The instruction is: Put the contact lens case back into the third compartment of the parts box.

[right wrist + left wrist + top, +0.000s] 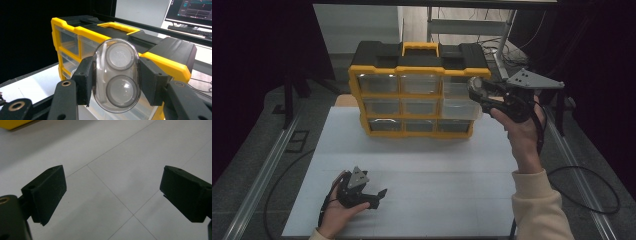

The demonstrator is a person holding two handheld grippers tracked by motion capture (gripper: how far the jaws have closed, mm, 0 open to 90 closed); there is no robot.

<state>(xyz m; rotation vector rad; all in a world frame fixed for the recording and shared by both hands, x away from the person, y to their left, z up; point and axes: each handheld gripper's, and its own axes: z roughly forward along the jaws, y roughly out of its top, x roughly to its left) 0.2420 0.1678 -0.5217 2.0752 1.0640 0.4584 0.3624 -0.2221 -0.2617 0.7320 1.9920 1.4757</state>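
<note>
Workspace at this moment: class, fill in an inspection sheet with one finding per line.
Surface: white table, thin seams.
Job's things: yellow-black drawer organizer upright at the far edge; clear oval case clamped beside its top right corner.
Clutter: nothing seen.
Grippers: right gripper shut on the case; left gripper open, low over the table.
Cables: black cable loops on the floor, right.
Surroundings: dark room, monitor behind.

I see my cream sleeve (539,202) at lower right, both black grippers topped by grey three-cornered plates (532,80), brass-ringed screw holes (66,83) on the arms, black cables (584,187) trailing.
</note>
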